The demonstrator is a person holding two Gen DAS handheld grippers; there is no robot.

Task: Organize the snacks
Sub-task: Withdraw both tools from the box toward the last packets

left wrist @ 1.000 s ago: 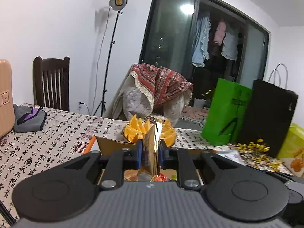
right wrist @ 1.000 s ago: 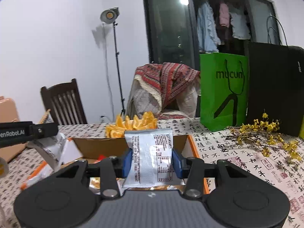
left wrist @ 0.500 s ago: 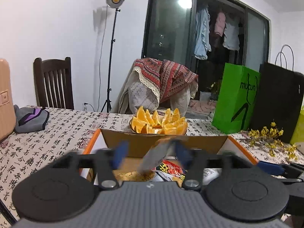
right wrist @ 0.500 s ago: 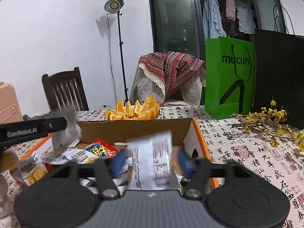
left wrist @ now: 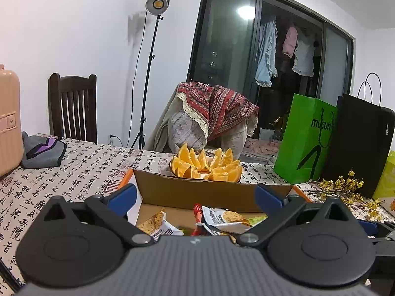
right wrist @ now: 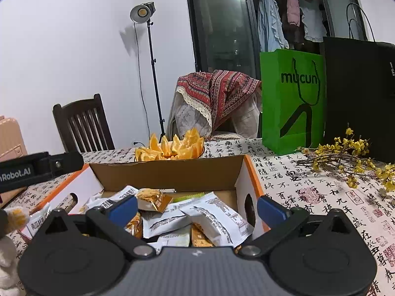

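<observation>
An open cardboard box (left wrist: 197, 190) with orange edges sits on the table just ahead of both grippers. Several snack packets (right wrist: 212, 219), white and orange, lie loose inside it; a few of these packets (left wrist: 222, 218) also show in the left wrist view. My left gripper (left wrist: 195, 197) hovers over the box's near side, its jaws opening wide, with nothing pinched between them. My right gripper (right wrist: 196, 209) hangs over the box (right wrist: 167, 175) too, jaws opening, and the packets lie below them untouched. The left gripper's body (right wrist: 39, 170) juts in at the left of the right wrist view.
A plate of orange wedges (left wrist: 205, 165) stands right behind the box. A green paper bag (left wrist: 306, 143), a black bag (left wrist: 363, 145) and yellow flower twigs (right wrist: 345, 155) fill the right side. A pink suitcase (left wrist: 7, 118) and grey cloth (left wrist: 42, 151) lie at left.
Both grippers went from shut on a packet each to wide open. The two packets dropped out of the jaws into the box.
</observation>
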